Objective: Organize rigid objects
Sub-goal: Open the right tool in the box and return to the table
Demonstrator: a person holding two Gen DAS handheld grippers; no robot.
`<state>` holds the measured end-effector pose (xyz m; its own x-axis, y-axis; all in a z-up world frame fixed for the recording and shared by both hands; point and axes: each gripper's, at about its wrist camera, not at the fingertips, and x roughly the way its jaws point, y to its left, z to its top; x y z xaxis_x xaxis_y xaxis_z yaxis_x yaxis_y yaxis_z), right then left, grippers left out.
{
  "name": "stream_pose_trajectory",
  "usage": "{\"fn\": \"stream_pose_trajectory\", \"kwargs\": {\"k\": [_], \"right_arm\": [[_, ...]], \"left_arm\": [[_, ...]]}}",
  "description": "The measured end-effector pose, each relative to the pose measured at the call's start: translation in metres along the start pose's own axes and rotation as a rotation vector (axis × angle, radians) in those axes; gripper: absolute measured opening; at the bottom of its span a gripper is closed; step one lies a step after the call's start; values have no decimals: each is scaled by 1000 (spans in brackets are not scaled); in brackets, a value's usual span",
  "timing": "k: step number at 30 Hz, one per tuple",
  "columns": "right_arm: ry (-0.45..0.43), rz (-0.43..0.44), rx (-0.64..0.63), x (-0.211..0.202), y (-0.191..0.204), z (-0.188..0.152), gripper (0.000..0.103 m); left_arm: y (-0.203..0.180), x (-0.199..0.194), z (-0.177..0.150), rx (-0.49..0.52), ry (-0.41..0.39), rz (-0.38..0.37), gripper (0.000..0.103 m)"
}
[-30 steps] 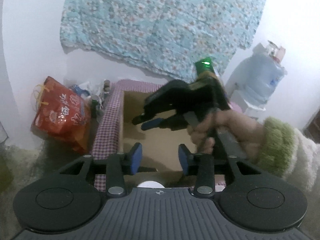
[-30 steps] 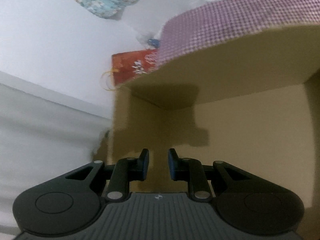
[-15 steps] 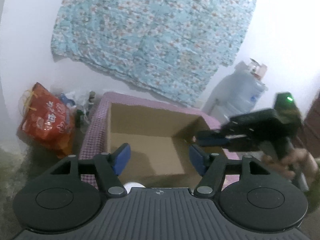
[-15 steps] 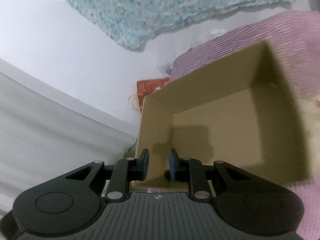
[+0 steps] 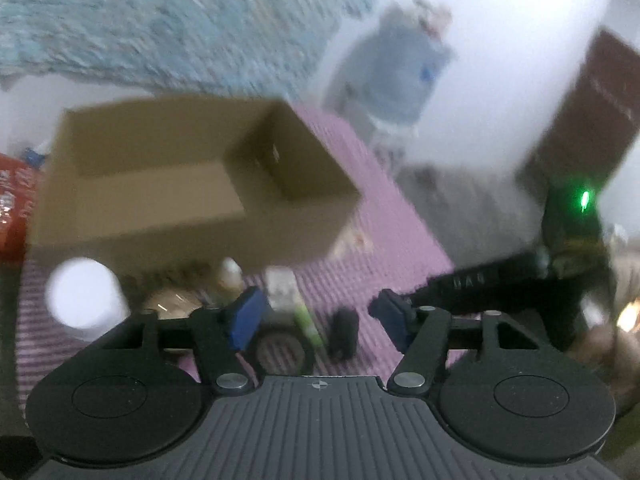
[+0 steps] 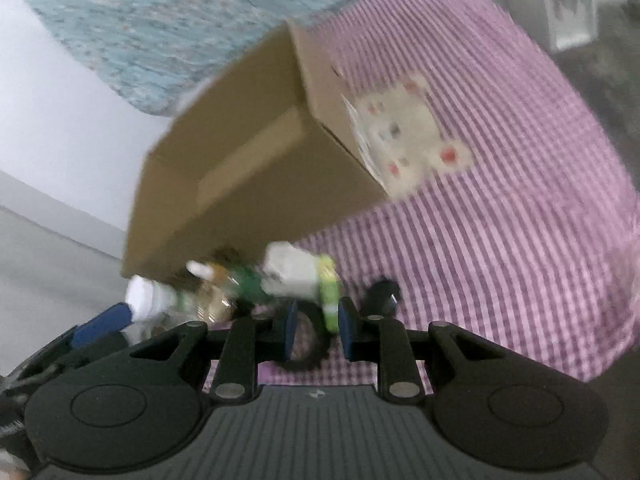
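An open cardboard box [image 5: 160,200] stands on a purple checked cloth [image 5: 400,216]. In front of it lie several small items: a white-capped bottle [image 5: 86,300], a gold round lid [image 5: 172,304], a white and green carton [image 5: 284,296], a black ring [image 5: 280,352] and a short black cylinder [image 5: 344,332]. My left gripper [image 5: 320,320] hovers over the ring and cylinder, its jaws closing with nothing pressed between them. My right gripper [image 6: 318,330] has a narrow empty gap and hangs near the carton [image 6: 300,272] and the ring [image 6: 304,348]. Both views are blurred.
A white label [image 6: 408,132] is stuck on the box's side. A red bag [image 5: 12,208] lies to the left of the box and a water jug [image 5: 400,72] stands behind the table. A flowered blue cloth [image 5: 160,20] hangs on the wall.
My right gripper came out of the box and swung to the items in front of it. The left view dropped from the box's inside to those items, and the left jaws stand wider.
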<state>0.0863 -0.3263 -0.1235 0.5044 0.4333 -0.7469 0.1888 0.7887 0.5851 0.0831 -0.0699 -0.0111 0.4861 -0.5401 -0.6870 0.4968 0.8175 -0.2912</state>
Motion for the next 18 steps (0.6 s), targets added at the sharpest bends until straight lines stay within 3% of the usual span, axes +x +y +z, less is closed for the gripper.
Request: {"fn": "stream_pose_trajectory", "kwargs": {"k": [5,18], "right_arm": [[3,14,-57,19,5,3,24],[121,-99,-297,83,24,13,21]], "left_arm": [[-12,44,-10,60,111,30,46],[-12,82,-15,96,183,64,37]]}}
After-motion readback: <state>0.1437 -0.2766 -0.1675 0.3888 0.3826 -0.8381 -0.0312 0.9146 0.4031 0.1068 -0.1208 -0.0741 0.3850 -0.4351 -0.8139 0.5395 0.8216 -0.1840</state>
